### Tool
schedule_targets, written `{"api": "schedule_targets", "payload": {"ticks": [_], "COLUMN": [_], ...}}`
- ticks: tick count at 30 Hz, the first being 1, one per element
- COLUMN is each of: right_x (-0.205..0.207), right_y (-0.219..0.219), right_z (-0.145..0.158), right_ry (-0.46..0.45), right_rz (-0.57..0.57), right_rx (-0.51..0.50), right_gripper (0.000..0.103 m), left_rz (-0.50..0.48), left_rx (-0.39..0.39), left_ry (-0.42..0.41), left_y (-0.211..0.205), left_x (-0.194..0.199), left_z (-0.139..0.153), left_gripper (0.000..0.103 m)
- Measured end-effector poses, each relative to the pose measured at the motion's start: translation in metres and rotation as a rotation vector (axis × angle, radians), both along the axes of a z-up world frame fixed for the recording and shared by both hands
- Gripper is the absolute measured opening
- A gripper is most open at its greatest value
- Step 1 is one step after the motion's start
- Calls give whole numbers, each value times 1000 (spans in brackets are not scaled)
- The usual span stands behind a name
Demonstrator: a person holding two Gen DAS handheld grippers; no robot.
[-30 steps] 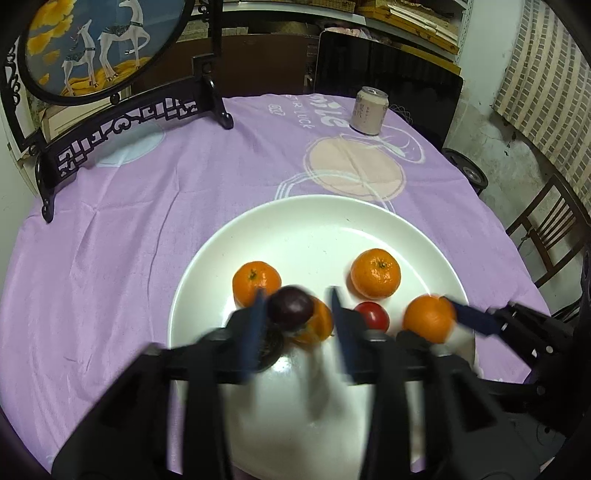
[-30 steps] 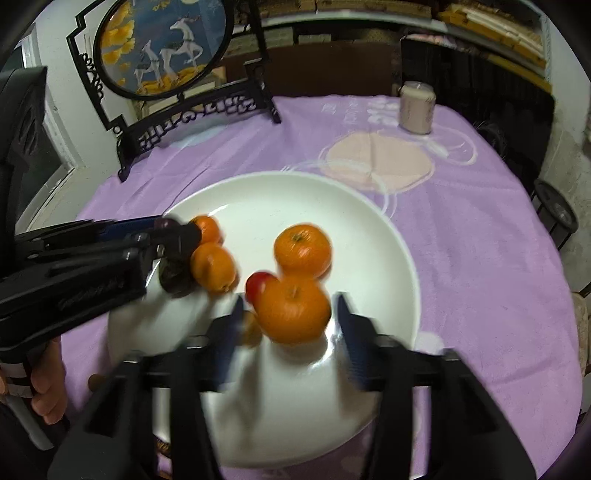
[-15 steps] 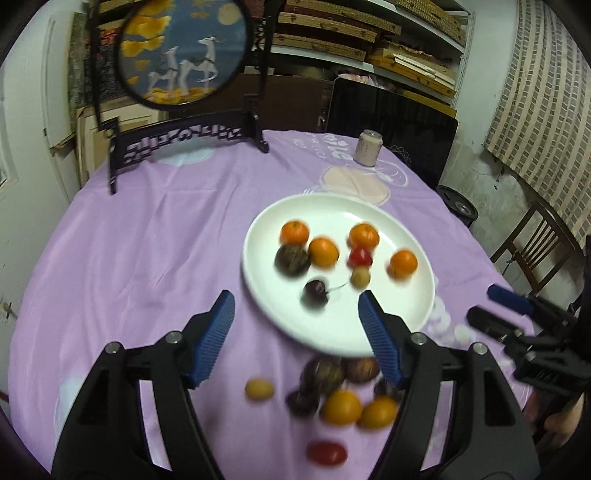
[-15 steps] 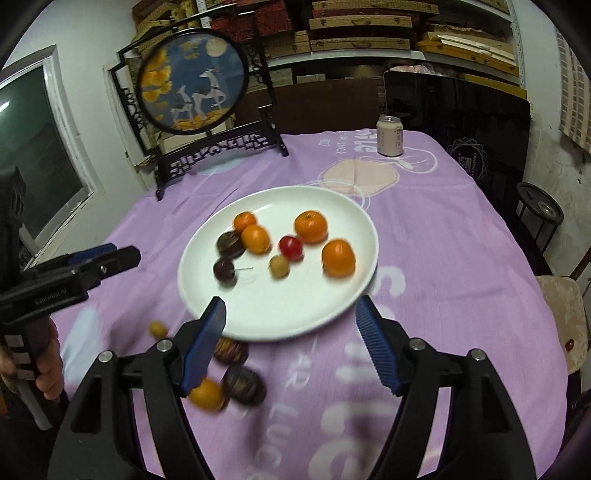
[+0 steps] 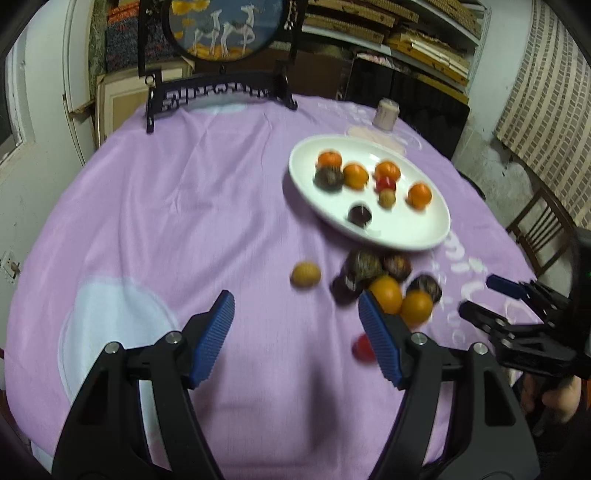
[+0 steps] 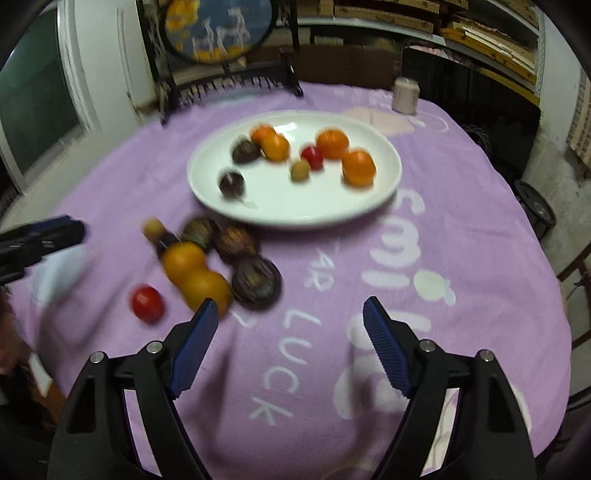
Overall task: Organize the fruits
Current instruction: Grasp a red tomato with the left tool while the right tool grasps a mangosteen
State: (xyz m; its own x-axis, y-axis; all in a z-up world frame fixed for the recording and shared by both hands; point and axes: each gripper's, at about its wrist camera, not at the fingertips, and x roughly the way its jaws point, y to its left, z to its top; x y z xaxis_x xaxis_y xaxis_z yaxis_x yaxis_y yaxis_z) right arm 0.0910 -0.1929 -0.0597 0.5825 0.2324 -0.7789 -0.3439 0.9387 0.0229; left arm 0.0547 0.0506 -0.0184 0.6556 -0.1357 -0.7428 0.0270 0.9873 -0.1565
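Observation:
A white plate (image 5: 413, 236) (image 6: 288, 206) on the purple cloth holds several fruits: oranges (image 6: 357, 168), a red tomato (image 6: 312, 157), dark plums (image 6: 231, 182). Loose fruits lie in front of it: two oranges (image 5: 386, 293) (image 6: 184, 260), dark passion fruits (image 6: 256, 282), a yellow fruit (image 5: 305, 274) and a red tomato (image 5: 364, 347) (image 6: 147, 303). My left gripper (image 5: 295, 332) is open and empty above the cloth, left of the loose pile. My right gripper (image 6: 290, 341) is open and empty, right of the pile; it also shows in the left wrist view (image 5: 484, 299).
A dark carved stand with a round deer picture (image 5: 221, 33) stands at the table's far edge. A drink can (image 5: 386, 114) (image 6: 405, 94) stands behind the plate. Chairs (image 5: 543, 229) and shelves surround the round table. The left gripper's fingers (image 6: 40, 236) show at the left.
Both grippers have pulled back from the plate and opened wide. The dark fruit and the orange they held a second ago now lie on the plate. The loose pile has come into view.

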Motion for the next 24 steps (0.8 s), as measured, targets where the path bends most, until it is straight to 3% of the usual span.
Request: {"api": "schedule_targets", "payload": {"ticks": [10,12,13,14,16,18,24], "right_x": [29,37,39,39,37,32,1], "right_y": [26,29,29,33,37,30,-2], "right_z": [-28,-30,-30,-29,-28,-25,-6], "right_ry": [24,53,63,58,58,92,49], "right_rz": [50,84,93,98,108,106,41], "right_rx": [-75,-13,9,-7,-19,52,105], "right_gripper": [79,62,48,41,39,39,39], "left_rz": [-41,-49,-54,-64,-80,-102,-172], "left_rx": [-24,-25,-26,-25,-20,-15,15], "left_ry": [36,32,31,31,34,40,67], "left_y": [-4,-6,-8,-11,-17,-24,-51], "left_x": [-16,-19,-19,-20,-21,-21,-14], "left_z": [-14,-13,-12,-12,-13,-14,-23], "left_gripper": [71,71,72,72,72,72,72]}}
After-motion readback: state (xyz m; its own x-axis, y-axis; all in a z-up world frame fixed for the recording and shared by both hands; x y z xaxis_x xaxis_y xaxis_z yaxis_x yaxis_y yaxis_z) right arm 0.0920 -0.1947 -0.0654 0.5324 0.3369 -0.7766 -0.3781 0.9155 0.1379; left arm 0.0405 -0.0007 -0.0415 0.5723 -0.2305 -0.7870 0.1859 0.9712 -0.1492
